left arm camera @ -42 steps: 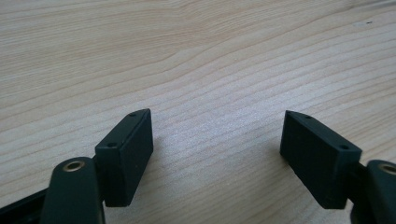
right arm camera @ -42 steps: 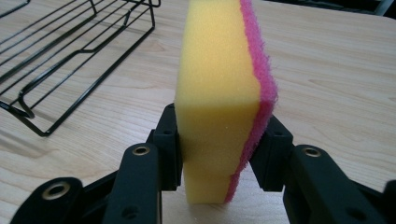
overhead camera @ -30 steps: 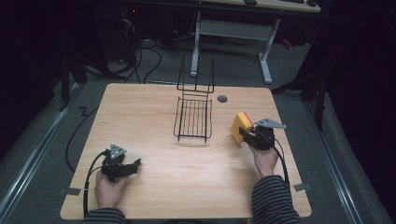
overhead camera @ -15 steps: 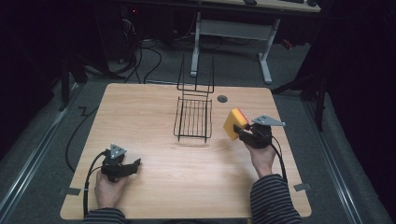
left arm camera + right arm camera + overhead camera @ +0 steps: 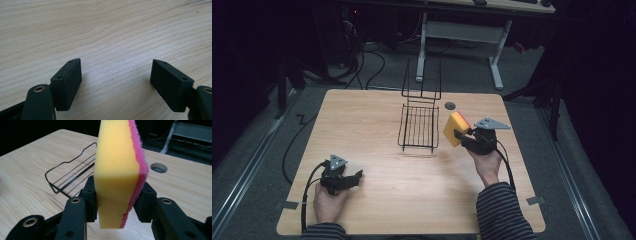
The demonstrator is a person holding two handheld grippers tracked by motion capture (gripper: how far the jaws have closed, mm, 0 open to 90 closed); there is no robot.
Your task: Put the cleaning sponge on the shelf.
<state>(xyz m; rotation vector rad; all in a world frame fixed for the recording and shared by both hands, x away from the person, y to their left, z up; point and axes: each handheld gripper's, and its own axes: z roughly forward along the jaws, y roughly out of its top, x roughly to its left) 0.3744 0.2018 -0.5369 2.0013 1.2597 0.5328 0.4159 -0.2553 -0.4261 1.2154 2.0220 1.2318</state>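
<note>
The wooden table (image 5: 412,200) carries little: a black wire rack (image 5: 418,127) standing near its far middle, with a round cable hole (image 5: 450,105) just beyond the rack's right corner. Judging from the way things lie, the work looks like putting the sponge (image 5: 455,128) into that rack, and it seems about halfway. The pick-up is done, since the sponge is off the wood and in the air. The carry over the rack's rim and the release are left.

The right gripper (image 5: 463,135) is clamped on the sponge, its two black jaws pressing the broad yellow face on one side and the pink scouring layer on the other (the foam bulges a little around the pads in the right gripper view). The sponge (image 5: 120,172) stands on edge between them, most of it rising above the jaws, a short part hanging below. It sits just beside the rack's right side, apart from the wire, with the rack (image 5: 71,176) lying lower and to the left in that view.

The left gripper (image 5: 354,177) rests near the table's front left, its jaws apart with nothing but bare wood between them.
</note>
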